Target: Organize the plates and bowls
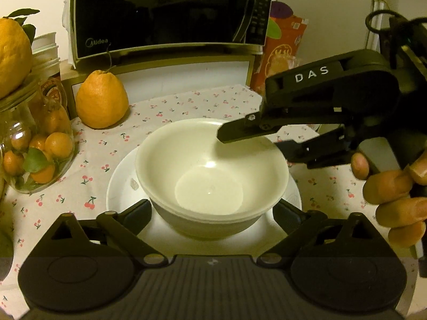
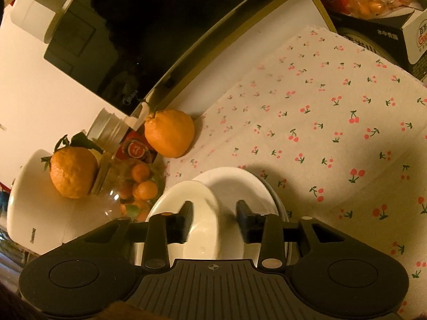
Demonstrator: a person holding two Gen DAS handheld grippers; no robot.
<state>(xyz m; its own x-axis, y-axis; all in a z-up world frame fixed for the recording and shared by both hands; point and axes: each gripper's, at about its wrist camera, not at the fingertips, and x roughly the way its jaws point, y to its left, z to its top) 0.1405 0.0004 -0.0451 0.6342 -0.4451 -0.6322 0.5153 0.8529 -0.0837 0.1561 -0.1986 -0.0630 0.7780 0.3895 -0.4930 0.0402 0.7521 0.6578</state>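
A white bowl [image 1: 208, 165] stands upright on a white plate [image 1: 120, 186] on the cherry-print cloth. My left gripper [image 1: 213, 213] is open wide, its two fingers low on either side of the bowl's base. From the right, my right gripper [image 1: 250, 144] straddles the bowl's right rim: one finger sits over the inside, the other outside. In the right wrist view the bowl [image 2: 197, 240] has its rim running between the fingers of the right gripper [image 2: 214, 218], with a gap on both sides, so it is open. The plate [image 2: 240, 181] shows beyond.
A black microwave [image 1: 160, 13] stands on a shelf at the back. A large orange citrus [image 1: 101, 101] sits left of the bowl, and a glass jar of small oranges [image 1: 34, 144] stands at far left. An orange bag [image 1: 283, 50] is back right. A person's hand [image 1: 395, 194] holds the right gripper.
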